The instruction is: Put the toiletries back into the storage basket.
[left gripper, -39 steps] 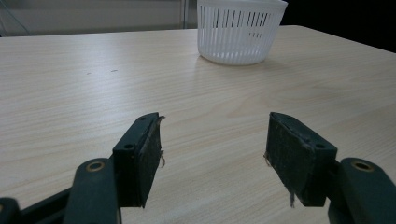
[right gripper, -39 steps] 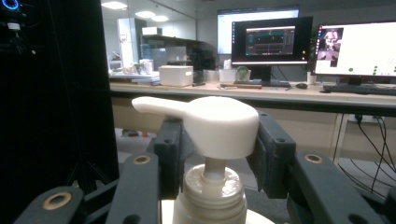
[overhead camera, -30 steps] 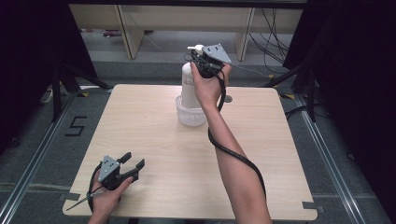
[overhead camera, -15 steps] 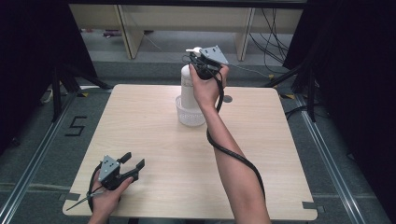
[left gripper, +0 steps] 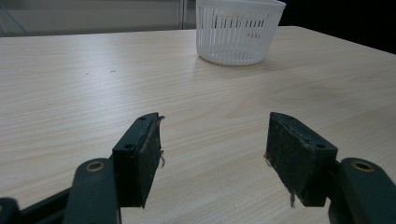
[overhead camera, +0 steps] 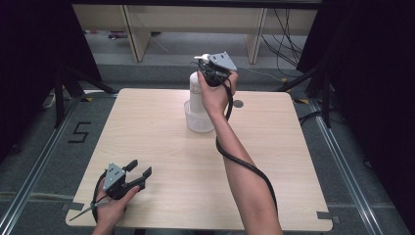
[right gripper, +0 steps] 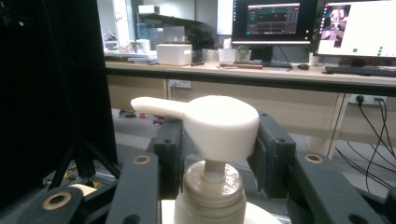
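Observation:
A white pump bottle stands upright over a white slatted basket at the far middle of the table. My right gripper is shut on its top. In the right gripper view the two black jaws press on either side of the pump head, whose spout points left, and the right gripper sits just above the neck. Whether the bottle's base rests inside the basket I cannot tell. My left gripper lies open near the front left edge. In its own view the left gripper holds nothing, and the basket stands far ahead.
The wooden table has a small dark round mark near its far edge. A cable trails along the right forearm. Dark stands and floor rails surround the table.
The right gripper and the pump bottle have sunk slightly toward the basket. The left gripper has not moved.

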`<state>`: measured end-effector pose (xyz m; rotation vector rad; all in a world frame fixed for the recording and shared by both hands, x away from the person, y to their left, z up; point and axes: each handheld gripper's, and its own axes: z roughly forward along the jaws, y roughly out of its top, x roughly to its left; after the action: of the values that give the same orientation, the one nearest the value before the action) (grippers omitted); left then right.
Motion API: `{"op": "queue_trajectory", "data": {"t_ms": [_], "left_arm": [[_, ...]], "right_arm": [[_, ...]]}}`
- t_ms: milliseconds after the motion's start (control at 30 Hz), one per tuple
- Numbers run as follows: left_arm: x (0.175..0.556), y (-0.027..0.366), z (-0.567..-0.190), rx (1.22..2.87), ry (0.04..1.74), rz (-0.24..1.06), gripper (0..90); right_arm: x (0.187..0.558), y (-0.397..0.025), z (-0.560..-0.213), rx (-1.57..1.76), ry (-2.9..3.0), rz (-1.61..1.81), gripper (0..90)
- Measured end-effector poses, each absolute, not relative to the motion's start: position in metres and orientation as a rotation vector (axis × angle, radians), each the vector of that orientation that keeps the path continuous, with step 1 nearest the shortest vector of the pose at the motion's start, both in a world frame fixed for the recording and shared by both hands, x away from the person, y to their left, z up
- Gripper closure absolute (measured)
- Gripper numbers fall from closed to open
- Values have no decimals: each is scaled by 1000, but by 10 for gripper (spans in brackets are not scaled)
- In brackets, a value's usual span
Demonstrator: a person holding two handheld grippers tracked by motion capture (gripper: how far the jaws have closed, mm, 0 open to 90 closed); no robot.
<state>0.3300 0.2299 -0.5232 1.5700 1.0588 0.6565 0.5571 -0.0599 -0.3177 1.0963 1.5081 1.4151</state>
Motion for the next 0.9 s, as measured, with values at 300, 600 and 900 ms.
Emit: {"op": "queue_trajectory", "data": {"t_ms": [300, 600, 900], "left_arm": [[331, 230, -524, 1566, 1053, 655, 349], [330, 230, -523, 1577, 1058, 659, 349], [330, 230, -523, 1578, 1057, 657, 349]], "right_arm": [[558, -60, -327, 1094, 1532, 1393, 597], [557, -59, -334, 1114, 1546, 1385, 596], [559, -58, -345, 1114, 1573, 1372, 596]]}}
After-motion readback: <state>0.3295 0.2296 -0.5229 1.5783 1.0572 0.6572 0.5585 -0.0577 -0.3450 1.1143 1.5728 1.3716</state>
